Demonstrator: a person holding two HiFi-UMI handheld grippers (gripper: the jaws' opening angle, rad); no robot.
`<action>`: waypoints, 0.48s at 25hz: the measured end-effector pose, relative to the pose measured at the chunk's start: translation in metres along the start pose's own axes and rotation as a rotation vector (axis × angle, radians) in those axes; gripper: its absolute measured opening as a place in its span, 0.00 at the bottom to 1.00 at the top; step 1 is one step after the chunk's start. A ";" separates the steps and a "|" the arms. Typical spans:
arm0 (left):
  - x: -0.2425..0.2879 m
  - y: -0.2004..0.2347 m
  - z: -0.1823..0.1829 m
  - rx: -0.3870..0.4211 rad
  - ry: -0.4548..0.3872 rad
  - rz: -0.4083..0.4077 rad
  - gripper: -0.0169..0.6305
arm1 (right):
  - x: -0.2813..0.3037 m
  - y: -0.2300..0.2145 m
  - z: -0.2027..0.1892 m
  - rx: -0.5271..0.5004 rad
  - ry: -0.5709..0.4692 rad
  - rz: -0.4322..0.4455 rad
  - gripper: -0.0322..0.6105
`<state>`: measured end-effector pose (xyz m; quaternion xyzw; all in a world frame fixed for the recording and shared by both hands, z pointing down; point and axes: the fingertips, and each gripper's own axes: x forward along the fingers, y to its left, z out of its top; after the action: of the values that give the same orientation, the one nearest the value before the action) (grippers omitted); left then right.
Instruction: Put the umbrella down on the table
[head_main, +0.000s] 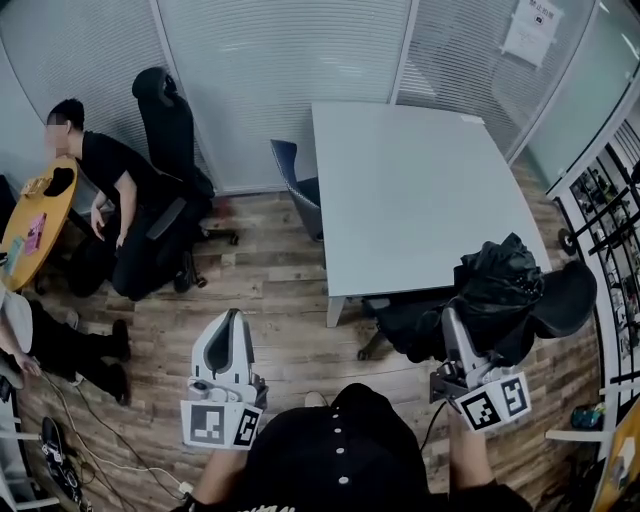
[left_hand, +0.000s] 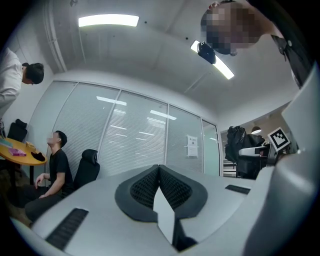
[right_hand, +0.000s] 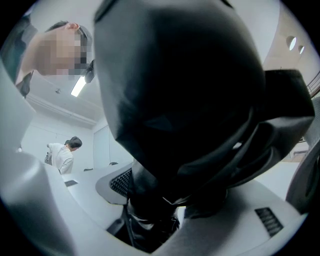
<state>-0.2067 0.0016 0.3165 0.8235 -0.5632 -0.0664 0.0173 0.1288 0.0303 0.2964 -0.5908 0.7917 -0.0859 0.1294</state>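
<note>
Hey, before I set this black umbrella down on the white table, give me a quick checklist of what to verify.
1. Grip on the black folded fabric umbrella: ok, right claw is shut on its narrow end.
2. Left claw out of the way: ok, shut with nothing in it.
3. Landing spot on the white rectangular table: ok, its near part looks bare.
4. Umbrella already above the tabletop: cannot tell, it overlaps the near corner and a black office chair.
</note>
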 end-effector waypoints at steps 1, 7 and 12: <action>0.000 -0.001 -0.001 -0.004 0.004 0.000 0.05 | -0.001 -0.001 0.000 0.002 0.004 -0.002 0.50; 0.000 -0.006 -0.009 -0.010 0.033 -0.008 0.05 | -0.001 -0.004 -0.001 0.013 0.010 -0.006 0.50; -0.005 -0.008 -0.009 0.004 0.025 0.003 0.05 | -0.002 -0.009 -0.005 0.015 -0.002 -0.005 0.50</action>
<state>-0.2001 0.0086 0.3249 0.8235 -0.5642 -0.0549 0.0231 0.1357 0.0301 0.3041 -0.5917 0.7896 -0.0915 0.1344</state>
